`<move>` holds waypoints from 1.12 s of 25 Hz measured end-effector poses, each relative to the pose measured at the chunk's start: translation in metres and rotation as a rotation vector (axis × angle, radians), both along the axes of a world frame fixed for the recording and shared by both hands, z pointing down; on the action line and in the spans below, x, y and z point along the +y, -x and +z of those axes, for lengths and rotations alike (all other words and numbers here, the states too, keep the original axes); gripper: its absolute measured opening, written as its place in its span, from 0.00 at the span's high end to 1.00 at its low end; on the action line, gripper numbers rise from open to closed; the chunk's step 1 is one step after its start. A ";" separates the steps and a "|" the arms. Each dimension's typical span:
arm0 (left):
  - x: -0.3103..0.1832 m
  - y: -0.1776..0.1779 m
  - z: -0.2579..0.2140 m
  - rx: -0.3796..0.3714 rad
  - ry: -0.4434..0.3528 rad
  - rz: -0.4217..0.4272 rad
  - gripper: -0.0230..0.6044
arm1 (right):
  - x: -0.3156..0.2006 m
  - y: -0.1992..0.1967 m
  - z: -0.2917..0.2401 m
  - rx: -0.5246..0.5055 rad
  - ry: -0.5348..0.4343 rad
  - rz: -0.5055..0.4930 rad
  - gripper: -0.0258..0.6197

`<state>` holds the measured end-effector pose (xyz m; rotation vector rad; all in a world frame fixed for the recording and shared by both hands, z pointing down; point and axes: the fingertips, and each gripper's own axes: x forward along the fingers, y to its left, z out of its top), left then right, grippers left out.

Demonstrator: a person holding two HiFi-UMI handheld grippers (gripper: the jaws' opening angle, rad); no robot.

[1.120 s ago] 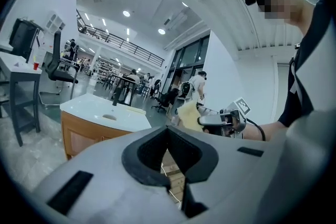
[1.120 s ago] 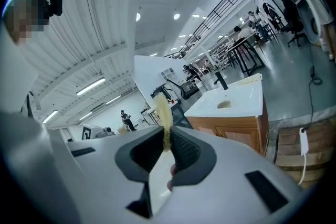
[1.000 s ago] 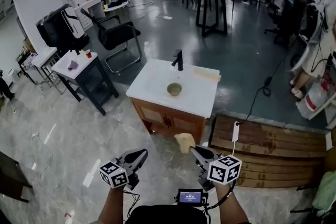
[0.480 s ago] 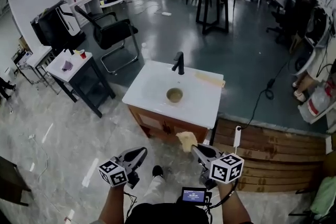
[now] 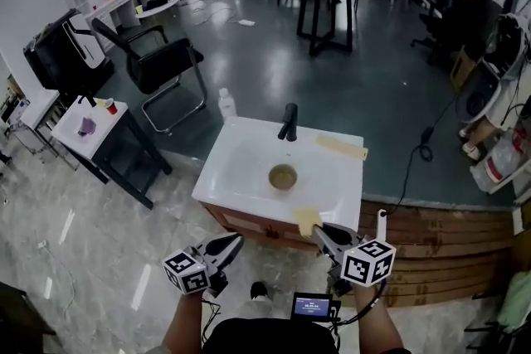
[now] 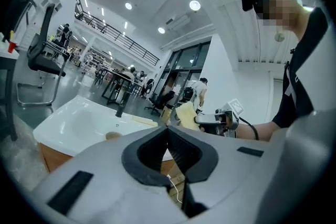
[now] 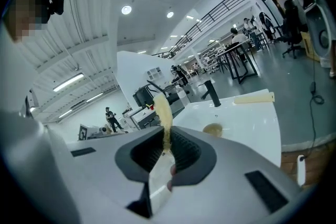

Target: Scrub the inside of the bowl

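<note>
Closer than a second ago, the white sink counter (image 5: 236, 166) now fills the middle of the head view, and both grippers reach almost to its near edge, where earlier a stretch of floor lay between them and it.

The left gripper (image 5: 236, 240) hovers just near of the counter's wooden cabinet (image 5: 249, 221). Its jaws are pressed together, with nothing between them.

The right gripper (image 5: 318, 230) is to its right, with its jaws pinching a yellow sponge (image 5: 307, 219). The sponge stands up from between the pads and overlaps the near right edge of the counter in the head view.

The bowl (image 5: 282, 176), small and brownish, sits upright in the basin, a little right of its centre. It is apart from both grippers and just near of the black faucet (image 5: 288, 122) on the far rim. A pale yellow strip (image 5: 342, 147) lies flat on the far right corner of the counter.

A clear bottle (image 5: 226, 104) stands on the floor beyond the far left corner. Farther left are a black chair (image 5: 162, 64) and a small table (image 5: 83, 124) bearing a red cup (image 5: 110, 106). Wooden boards (image 5: 431, 249) lie on the floor to the right of the cabinet.
</note>
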<state>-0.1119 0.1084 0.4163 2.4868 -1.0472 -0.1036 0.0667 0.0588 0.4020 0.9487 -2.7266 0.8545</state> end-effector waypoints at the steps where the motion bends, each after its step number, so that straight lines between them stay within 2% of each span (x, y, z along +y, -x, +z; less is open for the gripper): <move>1: -0.011 0.010 0.000 -0.004 0.000 0.010 0.96 | -0.010 0.010 0.000 0.002 -0.001 0.007 0.89; 6: -0.055 0.048 0.005 -0.038 0.002 0.054 0.96 | -0.046 0.048 0.002 0.004 0.008 0.042 0.89; 11: -0.083 0.065 0.011 -0.010 0.017 0.070 0.96 | -0.062 0.060 0.012 0.007 0.037 0.082 0.89; 14: -0.092 0.058 0.014 0.015 0.028 0.094 0.96 | -0.068 0.059 0.015 0.006 0.055 0.108 0.89; 18: -0.105 0.041 0.016 0.012 0.028 0.132 0.96 | -0.076 0.058 0.018 0.004 0.062 0.111 0.89; 23: -0.120 0.025 0.020 -0.035 0.031 0.133 0.96 | -0.085 0.067 0.020 -0.012 0.062 0.085 0.89; 28: -0.140 0.012 0.011 -0.038 0.019 0.133 0.96 | -0.107 0.056 0.011 -0.026 0.038 0.077 0.89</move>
